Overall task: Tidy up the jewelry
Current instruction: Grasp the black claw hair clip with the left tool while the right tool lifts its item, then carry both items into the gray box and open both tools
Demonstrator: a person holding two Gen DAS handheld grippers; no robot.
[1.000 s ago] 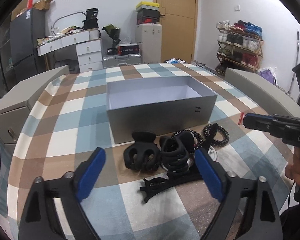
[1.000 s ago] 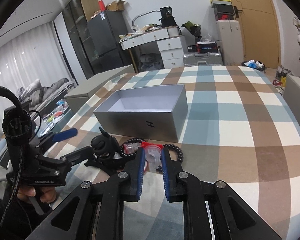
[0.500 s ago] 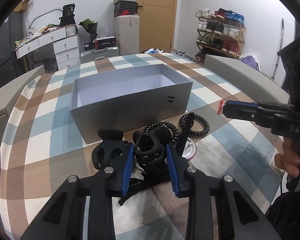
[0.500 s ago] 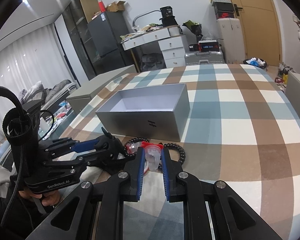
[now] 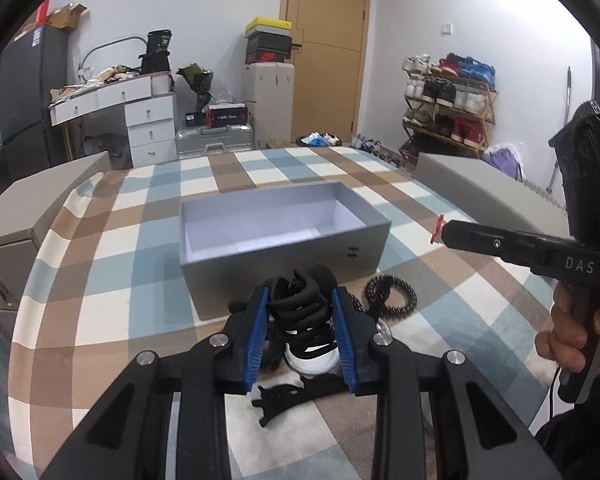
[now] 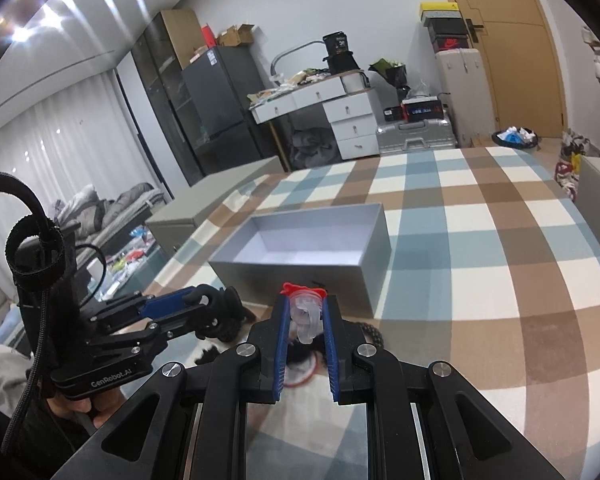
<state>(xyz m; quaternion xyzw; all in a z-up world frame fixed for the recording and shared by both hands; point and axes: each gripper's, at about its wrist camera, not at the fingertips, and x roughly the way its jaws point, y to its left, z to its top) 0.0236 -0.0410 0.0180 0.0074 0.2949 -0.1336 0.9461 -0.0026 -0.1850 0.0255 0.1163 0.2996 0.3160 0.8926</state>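
2 grippers (image 5: 300, 300) (image 6: 306, 314) grip clips (image 5: 300, 312) (image 6: 306, 316), hiding items beneath.

Matt grey cardboard box (image 5: 284, 256), woven checked cloth (image 5: 100, 280), clear glossy plastic clip (image 6: 306, 316).

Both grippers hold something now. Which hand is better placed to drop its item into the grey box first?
Probably the right. The right gripper, shut on a clear clip with red trim, hangs near the grey box. The left gripper grips a black coiled hair tie low over the pile.
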